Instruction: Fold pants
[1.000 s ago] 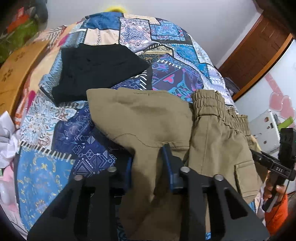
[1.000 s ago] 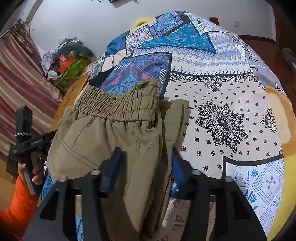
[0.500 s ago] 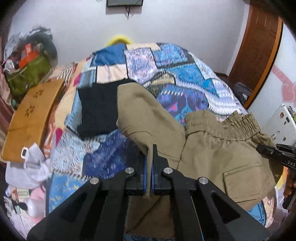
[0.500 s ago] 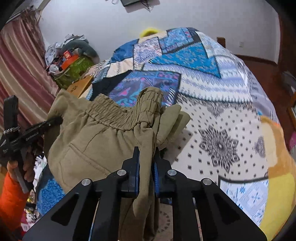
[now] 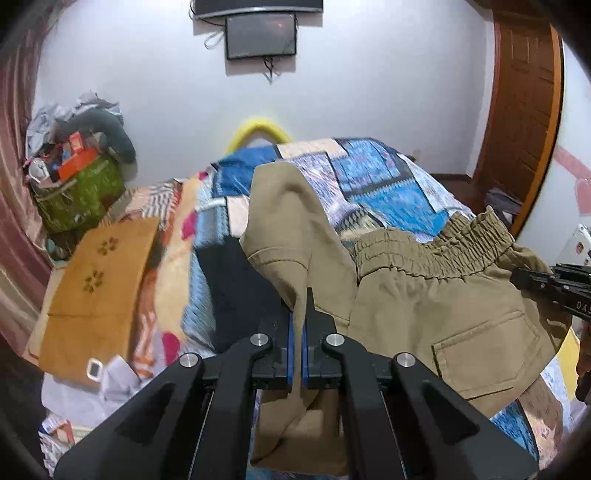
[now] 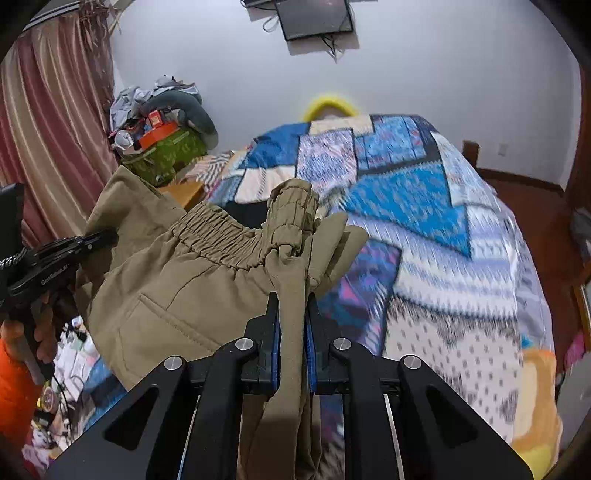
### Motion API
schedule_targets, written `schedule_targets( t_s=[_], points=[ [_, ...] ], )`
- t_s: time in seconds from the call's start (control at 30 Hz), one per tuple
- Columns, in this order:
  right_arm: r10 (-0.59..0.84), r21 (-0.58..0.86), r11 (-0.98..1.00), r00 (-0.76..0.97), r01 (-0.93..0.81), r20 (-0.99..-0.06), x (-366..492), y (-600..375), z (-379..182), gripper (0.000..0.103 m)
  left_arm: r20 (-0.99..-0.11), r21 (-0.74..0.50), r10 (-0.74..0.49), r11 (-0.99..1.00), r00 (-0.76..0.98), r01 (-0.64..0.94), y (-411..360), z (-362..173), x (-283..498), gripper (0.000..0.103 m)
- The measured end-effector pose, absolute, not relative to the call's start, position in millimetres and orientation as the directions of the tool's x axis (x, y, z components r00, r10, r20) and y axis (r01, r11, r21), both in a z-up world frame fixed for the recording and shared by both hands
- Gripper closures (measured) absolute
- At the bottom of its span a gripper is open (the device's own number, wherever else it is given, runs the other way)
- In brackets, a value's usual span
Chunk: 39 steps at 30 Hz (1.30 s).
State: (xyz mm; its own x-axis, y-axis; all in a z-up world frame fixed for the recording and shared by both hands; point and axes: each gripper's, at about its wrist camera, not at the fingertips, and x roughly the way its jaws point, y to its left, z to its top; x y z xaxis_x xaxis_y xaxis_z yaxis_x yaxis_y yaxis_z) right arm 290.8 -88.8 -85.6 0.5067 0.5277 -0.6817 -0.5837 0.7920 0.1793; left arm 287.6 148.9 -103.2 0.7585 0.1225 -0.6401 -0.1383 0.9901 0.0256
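Observation:
Khaki pants [image 5: 436, 310] with an elastic waistband hang in the air above the patchwork bed [image 5: 373, 188], held between both grippers. My left gripper [image 5: 297, 317] is shut on a thin fold of the khaki cloth near one side. The right gripper [image 6: 291, 314] is shut on a thicker bunch of the pants [image 6: 177, 291] at the waistband end. In the left wrist view the other gripper's black tip [image 5: 554, 284] shows at the right edge; in the right wrist view the left tool [image 6: 48, 262] and a hand in an orange sleeve show at the left.
A folded black garment [image 5: 236, 280] lies on the bed under the pants. A brown wooden board [image 5: 99, 288] lies at the bed's left, with a green bag and clutter [image 5: 77, 192] behind. A screen [image 5: 260, 35] hangs on the wall; a wooden door [image 5: 524, 122] is right.
Both grippers closed on the khaki pants and lifted them off the bed. The views tilted up, so the wall and screen now show.

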Motion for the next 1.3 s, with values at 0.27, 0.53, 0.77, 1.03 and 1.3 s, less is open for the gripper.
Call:
schedule_targets(
  t_s=[0.27, 0.53, 0.77, 1.03, 1.3],
  points=[
    [0.525, 0.111, 0.775, 0.536, -0.622, -0.661, 337, -32, -77, 0.093, -0.626, 0.068, 0.191, 0.979, 0.756, -0.19, 193, -105, 327, 0.1],
    [0.506, 0.067, 0.762, 0.529, -0.644, -0.682, 385, 24, -96, 0.093, -0.643, 0.049, 0.236, 0.962, 0.728, -0.269, 243, -134, 373, 0.1],
    [0.482, 0.052, 0.756, 0.501, -0.653, -0.718, 415, 67, -131, 0.093, -0.677, 0.028, 0.269, 0.939, 0.685, -0.342, 283, -175, 413, 0.1],
    [0.416, 0.035, 0.762, 0.448, -0.646, -0.791, 446, 88, -182, 0.093, -0.766, 0.011, 0.249, 0.927, 0.593, -0.375, 310, -250, 446, 0.1],
    [0.405, 0.07, 0.782, 0.42, -0.619, -0.813, 447, 78, -194, 0.088, -0.859, -0.023, 0.199, 0.906, 0.473, -0.422, 333, -301, 445, 0.07]
  ],
)
